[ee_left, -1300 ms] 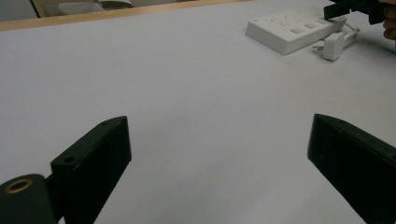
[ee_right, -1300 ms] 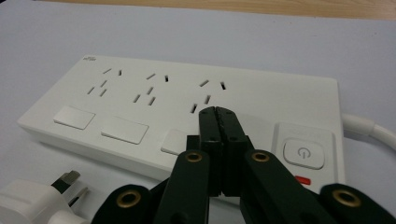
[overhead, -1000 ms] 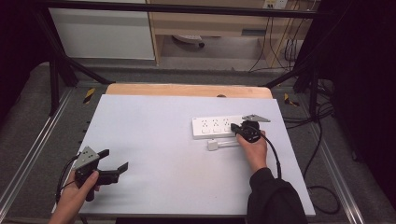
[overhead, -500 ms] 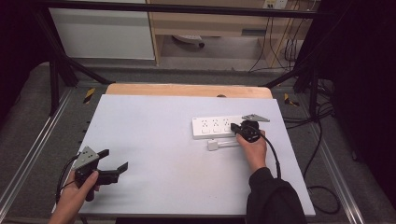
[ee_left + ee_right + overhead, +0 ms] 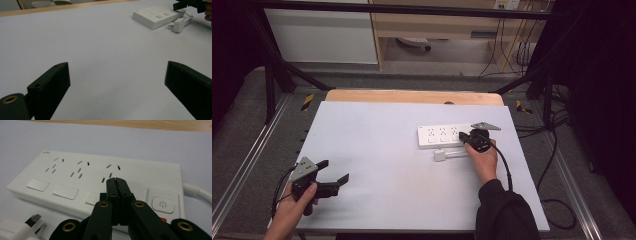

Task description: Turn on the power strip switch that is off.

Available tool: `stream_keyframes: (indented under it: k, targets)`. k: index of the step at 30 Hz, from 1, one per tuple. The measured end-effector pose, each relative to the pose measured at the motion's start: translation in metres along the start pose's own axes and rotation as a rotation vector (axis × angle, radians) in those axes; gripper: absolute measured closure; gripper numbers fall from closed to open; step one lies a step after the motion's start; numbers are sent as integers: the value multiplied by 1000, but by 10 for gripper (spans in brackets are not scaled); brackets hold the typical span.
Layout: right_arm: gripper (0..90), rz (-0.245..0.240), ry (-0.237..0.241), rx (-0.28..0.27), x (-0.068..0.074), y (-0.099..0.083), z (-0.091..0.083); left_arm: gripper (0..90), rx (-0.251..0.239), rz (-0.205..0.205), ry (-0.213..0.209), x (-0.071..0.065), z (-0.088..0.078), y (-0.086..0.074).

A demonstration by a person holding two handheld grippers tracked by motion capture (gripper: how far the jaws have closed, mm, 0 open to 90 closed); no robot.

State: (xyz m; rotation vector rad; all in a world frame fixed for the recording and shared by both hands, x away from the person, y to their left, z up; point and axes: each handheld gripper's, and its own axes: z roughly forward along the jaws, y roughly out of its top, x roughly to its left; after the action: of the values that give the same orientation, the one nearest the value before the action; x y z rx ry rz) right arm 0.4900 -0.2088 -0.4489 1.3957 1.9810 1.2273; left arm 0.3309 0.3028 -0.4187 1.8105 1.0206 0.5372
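Note:
A white power strip [image 5: 443, 136] [image 5: 95, 182] [image 5: 157, 17] lies at the table's right middle, its cable leaving to the right. In front of it lies a white plug adapter [image 5: 441, 156] [image 5: 15, 228] [image 5: 178, 25] with bare metal prongs. My right gripper [image 5: 463, 135] [image 5: 116, 181] is shut with nothing between its jaws, its tips over the strip's right end beside the round power button [image 5: 162, 204]. My left gripper [image 5: 334, 171] [image 5: 117, 75] stands open and empty near the table's front left corner.
The white table top [image 5: 382, 150] has a wooden strip [image 5: 412, 96] along its far edge. A black frame and loose cables [image 5: 552, 130] stand off the right side. White cabinets sit on the floor behind.

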Motion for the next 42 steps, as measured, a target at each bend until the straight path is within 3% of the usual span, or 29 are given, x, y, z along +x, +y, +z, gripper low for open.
stream_keyframes:
  k: [20, 22, 28, 42]
  targets:
    - [897, -2, 12, -40, 0, 9, -10, 62, 0, 0, 1, 0, 0, 0]
    - [858, 0, 30, -42, 1, 10, -11, 62, 0, 0, 0, 0, 0, 0]
    - [779, -10, 22, -51, 2, 13, -16, 62, 0, 1, 0, 0, 0, 0]
    - [725, 4, 20, -64, -1, 18, -25, 62, 2, 0, 1, 0, 0, 0]
